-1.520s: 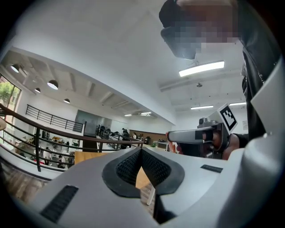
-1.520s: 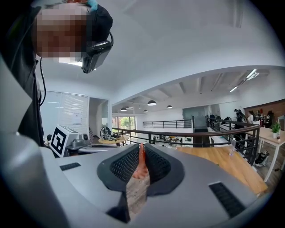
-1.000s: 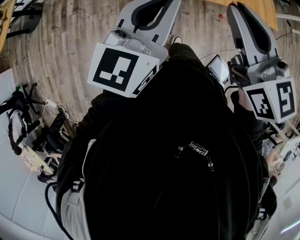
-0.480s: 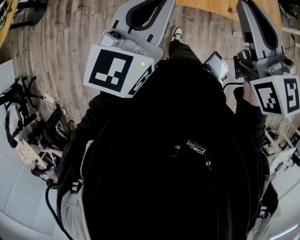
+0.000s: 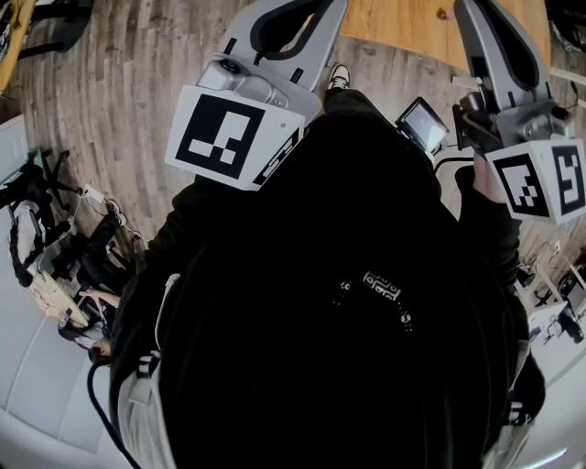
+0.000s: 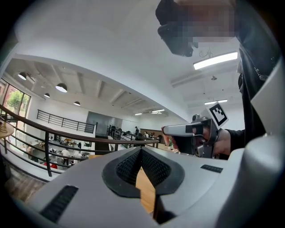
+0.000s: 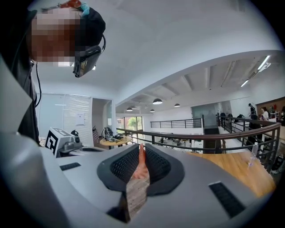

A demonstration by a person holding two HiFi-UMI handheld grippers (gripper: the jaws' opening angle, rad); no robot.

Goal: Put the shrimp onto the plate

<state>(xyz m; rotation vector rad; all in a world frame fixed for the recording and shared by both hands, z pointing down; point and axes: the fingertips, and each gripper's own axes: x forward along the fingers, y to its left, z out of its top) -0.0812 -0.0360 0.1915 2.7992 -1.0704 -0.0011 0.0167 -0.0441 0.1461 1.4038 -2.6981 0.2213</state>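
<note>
No plate shows in any view. In the right gripper view a pink-orange shrimp (image 7: 141, 167) stands pinched between the black pads of my right gripper (image 7: 141, 153), which is shut on it. The left gripper (image 6: 141, 150) has its pads meeting at the tips with nothing between them. Both grippers are held up in front of the person's dark jacket, pointing outward. In the head view the left gripper (image 5: 307, 9) is at upper left and the right gripper (image 5: 481, 14) at upper right. Each gripper view shows the other gripper off to its side.
A wooden table (image 5: 412, 23) lies at the top of the head view with a small red thing (image 5: 444, 13) on it. A small screen (image 5: 421, 126) hangs by the right hand. Wood-plank floor, a railing (image 7: 200, 133) and cluttered gear (image 5: 55, 256) at left surround me.
The view has shifted, so more of the wooden table shows at the top. Both grippers stay raised in about the same places, and the right one still holds the shrimp.
</note>
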